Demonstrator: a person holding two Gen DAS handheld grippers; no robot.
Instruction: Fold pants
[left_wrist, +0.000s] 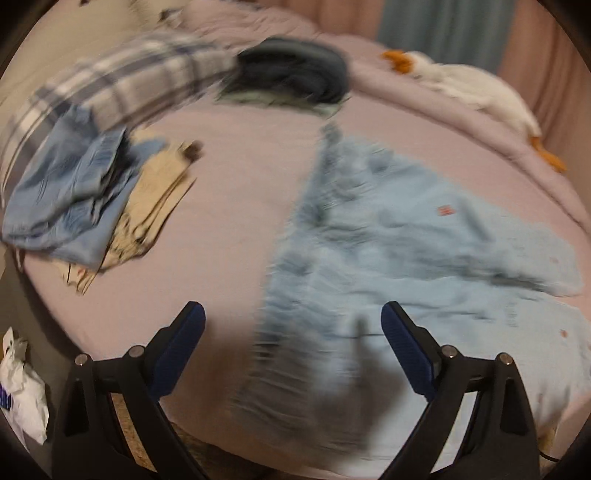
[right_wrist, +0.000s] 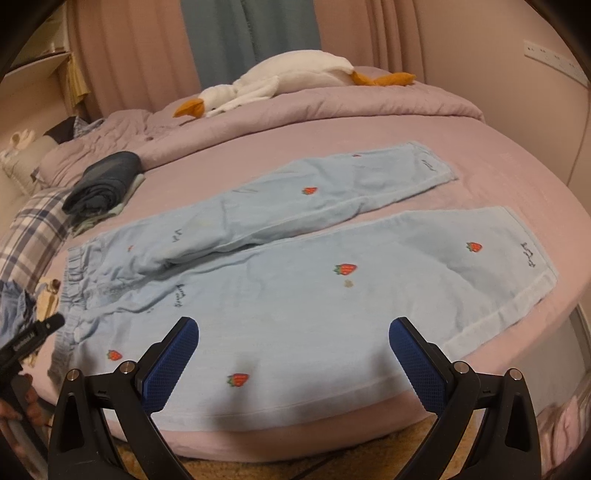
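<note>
Light blue pants with strawberry prints lie flat on the pink bed, waistband at the left, both legs spread to the right. My right gripper is open and empty, hovering over the near leg by the bed's front edge. My left gripper is open and empty above the waistband end of the pants; that view is motion-blurred. The left tool's body shows at the left edge of the right wrist view.
A folded dark garment and a plaid cloth lie at the left. A pile of blue and beige clothes sits on the bed's left. A plush goose lies on the rumpled duvet behind.
</note>
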